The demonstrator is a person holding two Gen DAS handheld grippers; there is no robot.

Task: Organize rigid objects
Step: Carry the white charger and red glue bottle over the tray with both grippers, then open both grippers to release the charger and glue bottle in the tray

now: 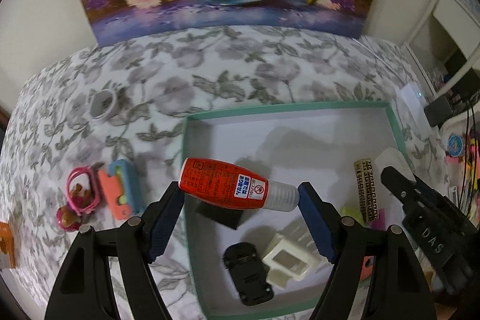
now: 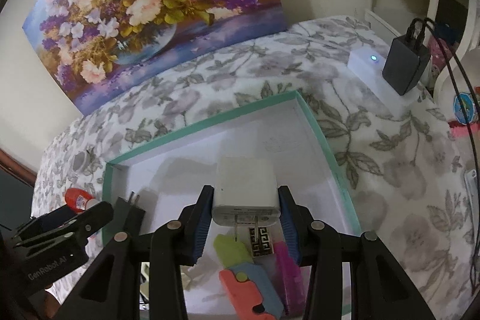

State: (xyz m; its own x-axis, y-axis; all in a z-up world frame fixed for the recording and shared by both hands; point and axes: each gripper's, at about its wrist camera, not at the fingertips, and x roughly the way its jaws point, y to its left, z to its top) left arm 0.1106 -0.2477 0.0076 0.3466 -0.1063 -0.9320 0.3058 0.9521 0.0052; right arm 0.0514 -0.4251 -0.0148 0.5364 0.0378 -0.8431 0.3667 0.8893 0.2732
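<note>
Over the teal-rimmed box [image 1: 396,128], the left gripper [image 1: 240,194] clamps a light, slick red glue bottle [image 1: 223,186] end to end (likely to slip), while the right gripper [image 2: 246,207] pinches a rigid white charger plug [image 2: 244,188] by its flat sides.

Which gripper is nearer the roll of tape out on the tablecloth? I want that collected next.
Left. The left gripper, shut on the red glue bottle at the box's left edge, is closer to the tape roll; the right gripper holds a white charger over the box's right half.
</note>
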